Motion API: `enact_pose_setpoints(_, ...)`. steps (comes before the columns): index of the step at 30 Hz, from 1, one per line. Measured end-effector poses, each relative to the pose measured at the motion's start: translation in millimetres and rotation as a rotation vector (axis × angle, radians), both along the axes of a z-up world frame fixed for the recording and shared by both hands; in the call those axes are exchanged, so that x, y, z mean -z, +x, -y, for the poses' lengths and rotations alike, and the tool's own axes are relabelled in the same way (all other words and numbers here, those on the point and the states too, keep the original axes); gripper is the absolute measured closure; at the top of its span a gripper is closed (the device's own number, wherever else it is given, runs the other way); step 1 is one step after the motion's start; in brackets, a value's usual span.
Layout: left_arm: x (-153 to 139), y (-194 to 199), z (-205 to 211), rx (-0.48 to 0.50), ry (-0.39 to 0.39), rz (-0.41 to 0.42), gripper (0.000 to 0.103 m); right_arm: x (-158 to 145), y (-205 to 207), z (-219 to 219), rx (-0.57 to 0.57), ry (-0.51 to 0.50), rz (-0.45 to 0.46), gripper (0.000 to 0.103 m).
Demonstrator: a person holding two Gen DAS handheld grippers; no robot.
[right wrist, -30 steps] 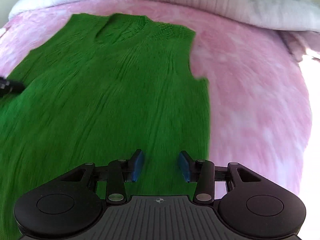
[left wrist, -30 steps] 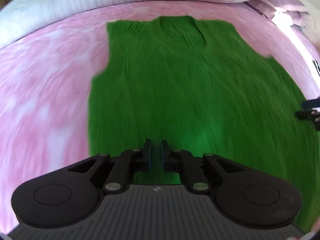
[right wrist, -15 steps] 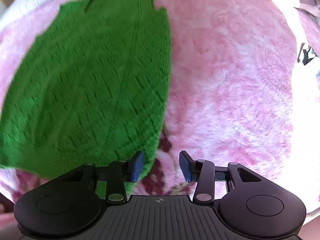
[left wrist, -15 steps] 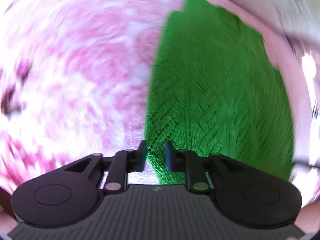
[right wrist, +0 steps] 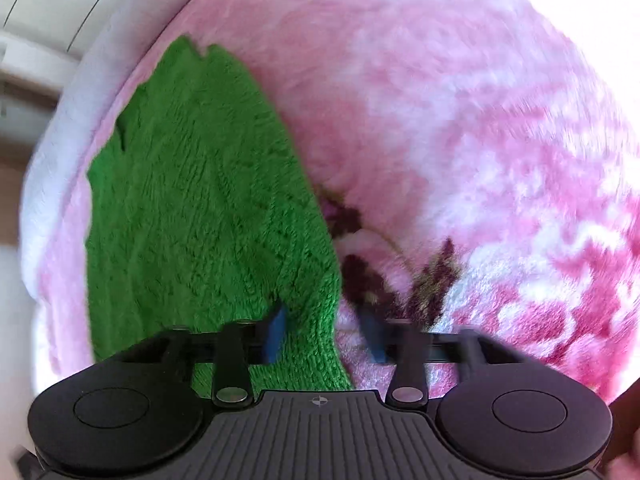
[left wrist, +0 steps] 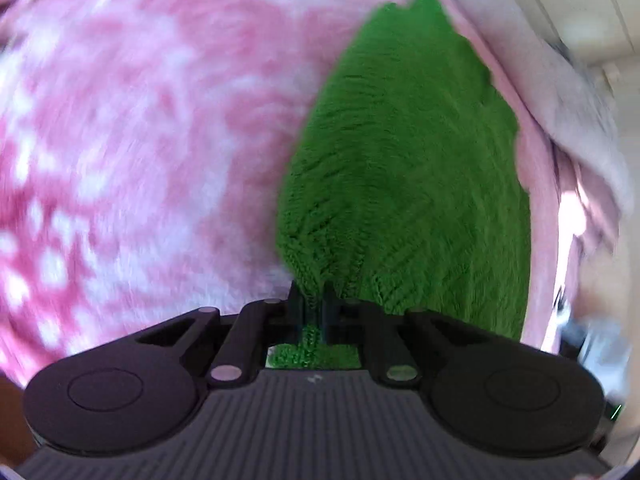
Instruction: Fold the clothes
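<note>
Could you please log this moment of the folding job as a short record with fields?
garment: green knitted vest, lying on the bed
surface: pink floral blanket
left gripper: shut on the vest's bottom corner
right gripper: open, straddling the opposite bottom corner's edge
image quality: motion blur in both views
fold state: not yet folded

left gripper [left wrist: 313, 307]: matte black, ribbed grey deck, silver pivot screws | right gripper [right wrist: 323, 334]: same body, blue fingers [right wrist: 275, 332]
</note>
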State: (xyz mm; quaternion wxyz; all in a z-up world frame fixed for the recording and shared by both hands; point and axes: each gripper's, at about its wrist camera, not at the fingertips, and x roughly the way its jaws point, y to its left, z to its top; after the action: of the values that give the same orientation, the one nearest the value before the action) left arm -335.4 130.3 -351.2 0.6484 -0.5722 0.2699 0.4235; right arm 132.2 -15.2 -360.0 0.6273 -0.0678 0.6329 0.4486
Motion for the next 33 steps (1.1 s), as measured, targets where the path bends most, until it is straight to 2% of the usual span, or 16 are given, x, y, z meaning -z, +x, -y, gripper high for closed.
enact_pose_setpoints(4, -40, 4, 6, 0.151, 0.169, -0.025, 0.098, -34, -21, 5, -0.086, 0.014, 0.160, 0.099)
enact_pose_setpoints(7, -59, -3, 16, 0.248, 0.240, -0.081, 0.098, -44, -31, 15, -0.064, -0.005, 0.170, 0.099)
enact_pose_setpoints(11, -30, -8, 18, 0.326, 0.162, -0.186, 0.098, -25, -57, 25, -0.138, -0.134, 0.212, 0.099)
enact_pose_setpoints(13, -18, -8, 17, 0.360, 0.115, -0.218, 0.096, -18, -63, 28, -0.117, -0.159, 0.222, 0.098)
enact_pose_setpoints(14, -21, -9, 17, 0.361, 0.112, -0.224, 0.094, -19, -63, 28, -0.098, -0.161, 0.224, 0.097)
enact_pose_setpoints(16, -27, -12, 16, 0.363, 0.108, -0.236, 0.092, -26, -62, 25, -0.095, -0.206, 0.259, 0.085)
enact_pose_setpoints(18, -38, -17, 14, 0.341, 0.124, -0.278, 0.092, -40, -63, 16, -0.124, -0.246, 0.355, 0.077)
enact_pose_setpoints(19, -42, -13, 10, 0.335, 0.147, -0.277, 0.092, -47, -64, 15, -0.134, -0.250, 0.413, 0.076)
enact_pose_setpoints(22, -55, 1, -2, 0.315, 0.216, -0.275, 0.096, -69, -60, -1, -0.165, -0.156, 0.538, 0.076)
enact_pose_setpoints(25, -67, 16, -15, 0.298, 0.285, -0.269, 0.095, -66, -64, -36, -0.259, -0.026, 0.531, 0.075)
enact_pose_setpoints(27, -56, 58, -29, 0.380, 0.320, -0.196, 0.095, -57, -72, -65, -0.324, 0.034, 0.504, 0.075)
enact_pose_setpoints(30, -38, 128, -44, 0.498, 0.413, -0.143, 0.095, -38, -91, -105, -0.405, 0.114, 0.487, 0.075)
enact_pose_setpoints(33, -21, 176, -46, 0.584, 0.425, -0.130, 0.095, -14, -104, -139, -0.488, 0.127, 0.513, 0.075)
